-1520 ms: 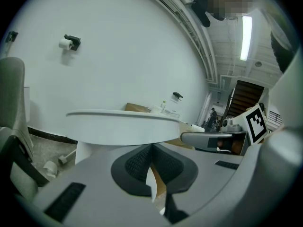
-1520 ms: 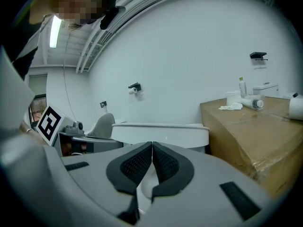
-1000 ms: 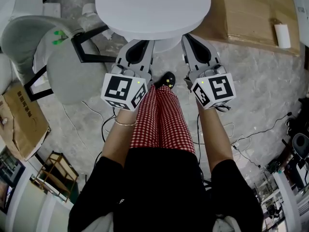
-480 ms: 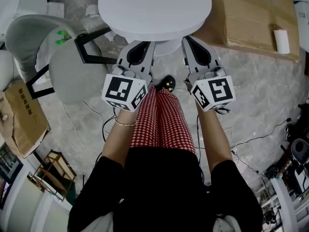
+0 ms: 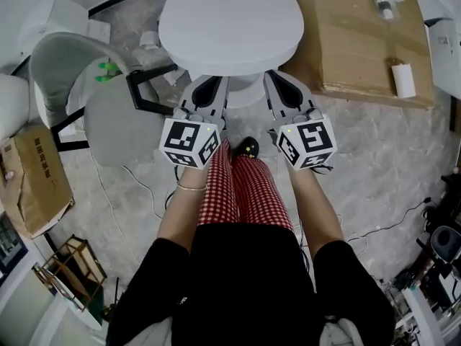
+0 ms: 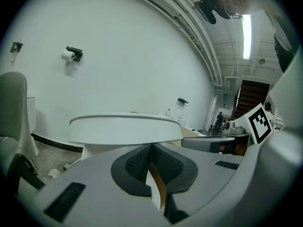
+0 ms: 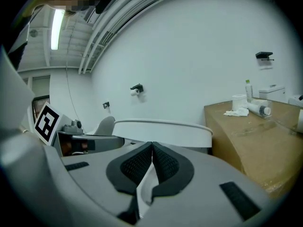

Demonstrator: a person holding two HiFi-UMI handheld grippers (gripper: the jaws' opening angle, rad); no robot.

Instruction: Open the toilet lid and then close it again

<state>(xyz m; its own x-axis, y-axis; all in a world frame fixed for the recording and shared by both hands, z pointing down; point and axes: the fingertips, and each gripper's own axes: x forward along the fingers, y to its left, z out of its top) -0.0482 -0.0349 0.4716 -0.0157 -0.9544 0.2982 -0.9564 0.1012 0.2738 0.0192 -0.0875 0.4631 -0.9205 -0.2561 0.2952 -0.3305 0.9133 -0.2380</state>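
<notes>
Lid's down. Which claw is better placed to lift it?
Left, narrowly. Both are shut at the front rim of the lid, but the left claw sits nearer its middle; the right claw is further toward the side.

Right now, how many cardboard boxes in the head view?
2. A big box stands right of the toilet; a small box lies at the left edge, beside the chair. More may be hidden out of frame.

Mottled grey floor [image 5: 403,164] (white wall [image 6: 118,56] behind).
</notes>
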